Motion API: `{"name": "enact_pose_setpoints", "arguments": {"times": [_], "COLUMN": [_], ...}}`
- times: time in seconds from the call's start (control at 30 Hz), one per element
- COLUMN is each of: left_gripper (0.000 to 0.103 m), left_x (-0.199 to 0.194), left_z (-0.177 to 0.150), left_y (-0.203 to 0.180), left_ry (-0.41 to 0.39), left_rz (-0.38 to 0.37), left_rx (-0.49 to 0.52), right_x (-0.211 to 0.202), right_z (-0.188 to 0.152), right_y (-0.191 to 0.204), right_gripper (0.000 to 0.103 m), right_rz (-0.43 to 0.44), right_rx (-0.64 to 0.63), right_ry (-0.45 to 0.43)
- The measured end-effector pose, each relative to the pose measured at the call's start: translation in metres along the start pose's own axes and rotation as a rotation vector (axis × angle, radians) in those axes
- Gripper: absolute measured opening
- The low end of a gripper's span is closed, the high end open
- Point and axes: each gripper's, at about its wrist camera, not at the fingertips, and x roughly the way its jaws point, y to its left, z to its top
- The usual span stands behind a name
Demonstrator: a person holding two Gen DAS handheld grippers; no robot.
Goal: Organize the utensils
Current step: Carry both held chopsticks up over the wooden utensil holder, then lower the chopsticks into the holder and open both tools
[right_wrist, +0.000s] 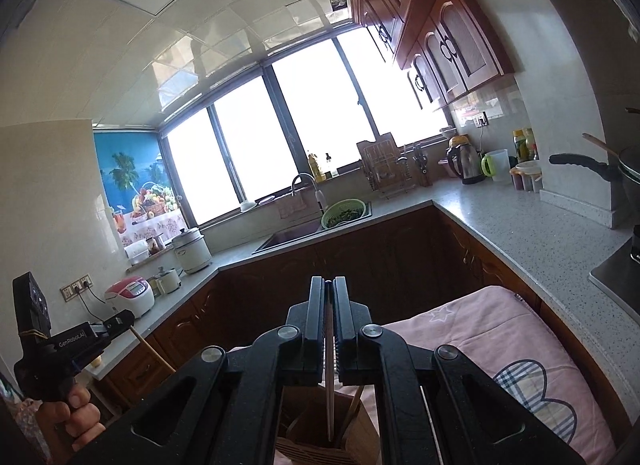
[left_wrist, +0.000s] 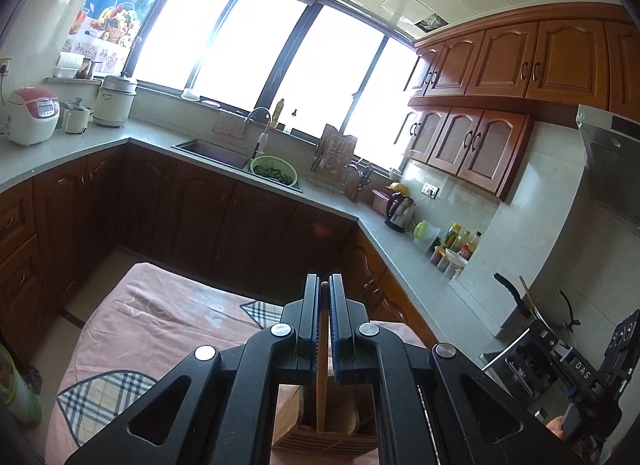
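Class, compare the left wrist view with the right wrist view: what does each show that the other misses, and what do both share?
Left wrist only: the left hand-held gripper shut on a wooden utensil handle, and a range hood.
Right wrist only: the right hand-held gripper shut on a thin metal utensil, and the hand holding the other gripper.
Both: wooden utensil holder, sink, green colander, kettle.

We lose the lower end of the wooden utensil [left_wrist: 322,361] behind the left tool [left_wrist: 324,285], above the wooden holder [left_wrist: 320,441], whose base the picture's bottom edge cuts off. In the right wrist view the metal utensil [right_wrist: 329,393] vanishes between the right tool [right_wrist: 329,289] pads, and the holder's [right_wrist: 320,425] contents are too shadowed to tell apart.
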Motion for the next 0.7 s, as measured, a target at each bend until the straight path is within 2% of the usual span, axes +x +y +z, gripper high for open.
{"name": "enact_pose_setpoints", "arguments": {"times": [0.07,0.17,0.37,0.7], "left_gripper": [0.003,0.003,0.003,0.003], "left_x": [0.008,0.015,0.023,0.03], "left_z": [-0.003,-0.009,-0.015,-0.011], "left_y": [-0.001,0.003,0.01,0.011], "left_ry": [-0.036,-0.057,-0.055,-0.071], "left_rz": [0.026,0.026,0.023,0.008], "left_rx": [0.007,-0.012,-0.037,-0.05], "right_x": [0.008,0.019,0.037,0.043], "right_z": [-0.004,-0.016,-0.036,-0.031], "right_y": [-0.001,-0.001,-0.01,-0.01], "right_gripper": [0.004,0.004,0.004,0.004], "right_rz": [-0.012,-0.025,-0.033,-0.021], "right_rx": [-0.012,-0.025,-0.009,-0.01], "right_ry": [0.002,0.017,0.066,0.064]}}
